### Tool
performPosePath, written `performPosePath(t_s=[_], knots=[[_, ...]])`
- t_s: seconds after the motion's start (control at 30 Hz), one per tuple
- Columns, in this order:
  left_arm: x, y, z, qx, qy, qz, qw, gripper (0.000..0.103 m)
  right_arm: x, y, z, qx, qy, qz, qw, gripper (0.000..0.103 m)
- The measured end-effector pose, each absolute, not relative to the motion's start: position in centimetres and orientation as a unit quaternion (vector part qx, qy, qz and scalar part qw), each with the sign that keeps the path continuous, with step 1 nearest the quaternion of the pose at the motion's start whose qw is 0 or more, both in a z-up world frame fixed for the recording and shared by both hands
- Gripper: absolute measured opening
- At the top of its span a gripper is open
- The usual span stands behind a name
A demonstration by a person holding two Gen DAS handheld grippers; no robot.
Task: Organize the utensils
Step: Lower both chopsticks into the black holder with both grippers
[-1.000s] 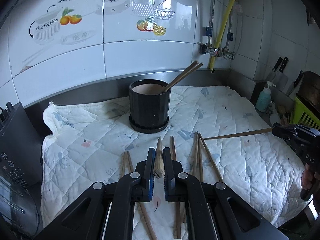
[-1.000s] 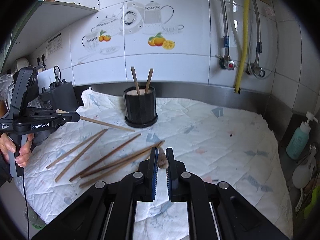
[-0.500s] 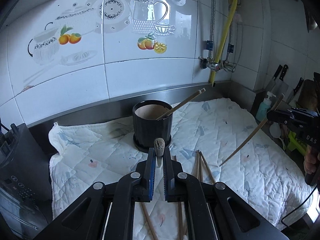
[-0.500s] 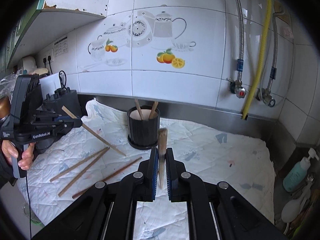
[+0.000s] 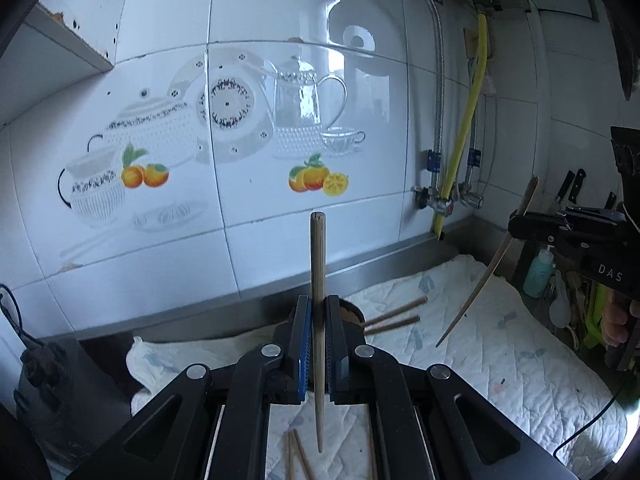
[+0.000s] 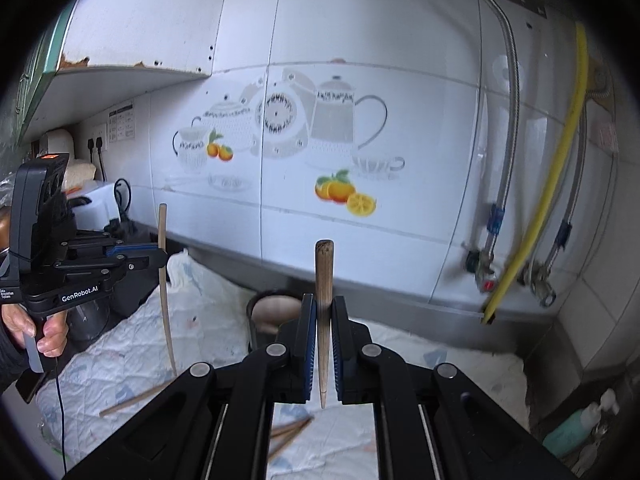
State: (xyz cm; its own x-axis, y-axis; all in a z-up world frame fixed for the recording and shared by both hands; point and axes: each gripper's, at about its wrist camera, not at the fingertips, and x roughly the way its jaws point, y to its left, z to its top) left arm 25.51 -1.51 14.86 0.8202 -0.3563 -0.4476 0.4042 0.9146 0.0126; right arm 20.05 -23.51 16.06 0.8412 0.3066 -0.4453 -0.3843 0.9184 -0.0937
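Above the quilted mat (image 5: 500, 360), we hold one chopstick (image 5: 318, 280) upright in the left gripper (image 5: 318, 344) and another chopstick (image 6: 323, 280) in the right gripper (image 6: 323, 344), jaws clamped mid-shaft. We judge them light, stiff and smooth, apt to pivot, so gripping near the middle suits dropping them tip-first into the black holder (image 6: 266, 312).

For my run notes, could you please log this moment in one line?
left tool: shut on chopstick | right tool: shut on chopstick | black holder: below

Left gripper (image 5: 318, 336) at lower centre of its own view, jaws closed tight. Seen again at left of the right wrist view, gripped from below by a hand (image 6: 36, 332). Right gripper (image 6: 325, 344) at lower centre, jaws likewise closed; seen again at the right edge of the left view.
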Motion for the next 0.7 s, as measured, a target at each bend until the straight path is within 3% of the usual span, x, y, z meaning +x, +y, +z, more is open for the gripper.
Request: performPosePath(t_s=[0.3, 0.7], knots=[[31.1, -3.1, 19.0, 0.027, 0.163, -0.183, 0.969, 0.006, 24.9, -21.3, 18.6, -0.083, 0.178, 0.198, 0.96, 0.01], [37.7, -3.4, 14.9, -0.022, 0.2, -0.163, 0.966, 0.006, 30.3, -20.1, 16.4, -0.045, 0.194, 0.214, 0.956, 0.01]])
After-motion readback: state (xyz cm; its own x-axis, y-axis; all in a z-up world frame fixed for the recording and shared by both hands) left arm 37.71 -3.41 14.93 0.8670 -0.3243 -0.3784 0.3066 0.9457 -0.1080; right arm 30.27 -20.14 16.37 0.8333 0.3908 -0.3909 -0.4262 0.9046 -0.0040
